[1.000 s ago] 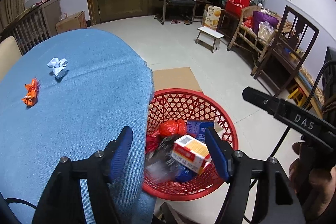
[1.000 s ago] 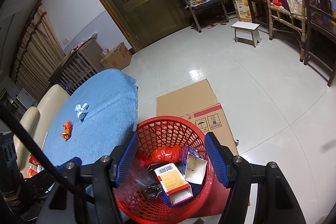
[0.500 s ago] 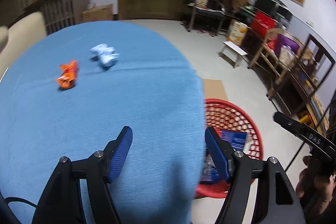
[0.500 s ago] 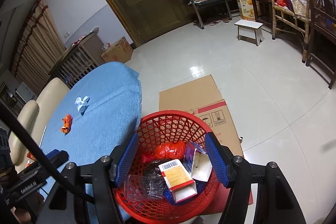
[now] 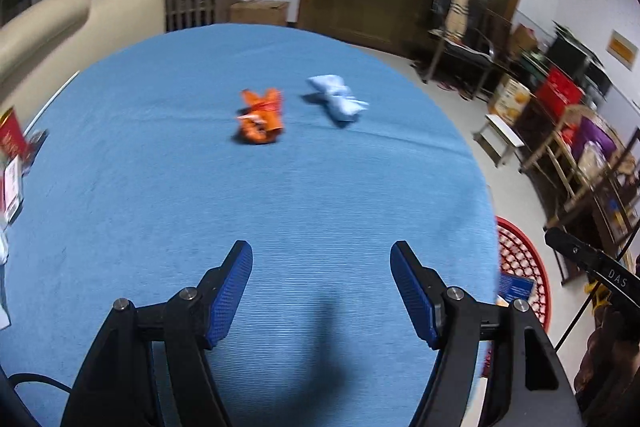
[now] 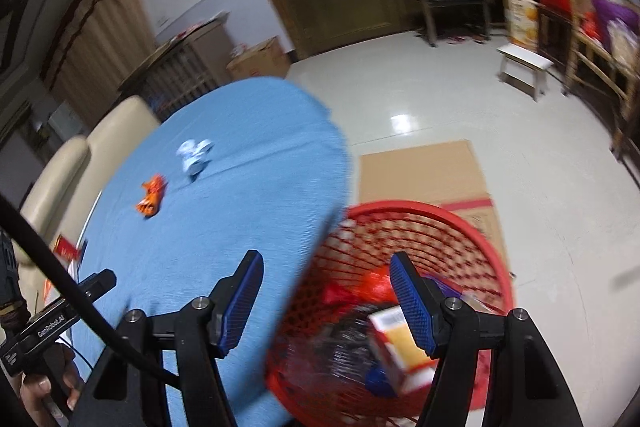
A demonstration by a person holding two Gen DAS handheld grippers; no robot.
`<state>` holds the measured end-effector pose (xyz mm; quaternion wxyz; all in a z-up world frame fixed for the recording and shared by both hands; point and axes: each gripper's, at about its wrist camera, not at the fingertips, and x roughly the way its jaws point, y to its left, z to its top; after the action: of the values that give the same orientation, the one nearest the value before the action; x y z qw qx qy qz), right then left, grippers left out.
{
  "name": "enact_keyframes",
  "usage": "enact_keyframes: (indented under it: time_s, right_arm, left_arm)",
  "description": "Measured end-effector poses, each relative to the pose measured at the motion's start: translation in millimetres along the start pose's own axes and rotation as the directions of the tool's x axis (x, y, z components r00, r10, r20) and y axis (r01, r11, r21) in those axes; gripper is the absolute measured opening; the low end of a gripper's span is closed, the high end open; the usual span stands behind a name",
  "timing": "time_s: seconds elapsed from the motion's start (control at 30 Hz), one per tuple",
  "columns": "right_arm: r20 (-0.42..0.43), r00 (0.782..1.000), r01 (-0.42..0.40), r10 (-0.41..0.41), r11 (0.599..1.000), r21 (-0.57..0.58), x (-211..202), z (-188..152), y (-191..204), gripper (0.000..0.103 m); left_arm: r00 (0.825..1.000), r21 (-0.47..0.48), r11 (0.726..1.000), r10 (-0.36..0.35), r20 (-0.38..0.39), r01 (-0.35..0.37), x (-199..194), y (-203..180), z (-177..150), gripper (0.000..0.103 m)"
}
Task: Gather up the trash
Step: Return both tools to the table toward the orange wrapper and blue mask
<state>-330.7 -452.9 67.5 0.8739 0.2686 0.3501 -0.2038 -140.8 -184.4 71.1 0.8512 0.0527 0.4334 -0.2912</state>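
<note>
Blue-clothed table (image 5: pixel 160 207): orange wrapper (image 5: pixel 260 117), pale blue wrapper (image 5: pixel 338 99) remaining. Left gripper (image 5: pixel 322 285) spread, empty; right gripper (image 6: pixel 326 301) likewise. Advice: centre over one wrapper, pinch low, carry to red basket (image 6: pixel 460 227).

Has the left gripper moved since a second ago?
Yes. The left gripper swung from over the red basket to above the blue table, facing the orange wrapper.

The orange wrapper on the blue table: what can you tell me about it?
The orange wrapper is a crumpled, shiny-looking scrap, bright orange with some white print, twisted into a loose lump. It lies on the blue tablecloth, toward the far side, with a crumpled pale blue wrapper close beside it but apart. Nothing holds it: the left gripper is open, well short of it. Motion blur hides any finer detail.
</note>
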Motion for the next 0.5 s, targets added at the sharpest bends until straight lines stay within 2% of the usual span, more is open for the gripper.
enact_keyframes:
  time_s: [0.3, 0.5]
  right_arm:
    - [-0.082, 0.993, -0.098, 0.084, 0.975, -0.197, 79, 42, 100, 0.069]
    - [-0.129, 0.989, -0.103, 0.067, 0.948, -0.301, 147, 75, 158, 0.069]
  left_arm:
    - [0.999, -0.101, 0.994, 0.043, -0.014, -0.045, 10, 52, 1, 0.072]
    - [0.998, -0.133, 0.989, 0.057, -0.014, -0.058, 16, 70, 9, 0.072]
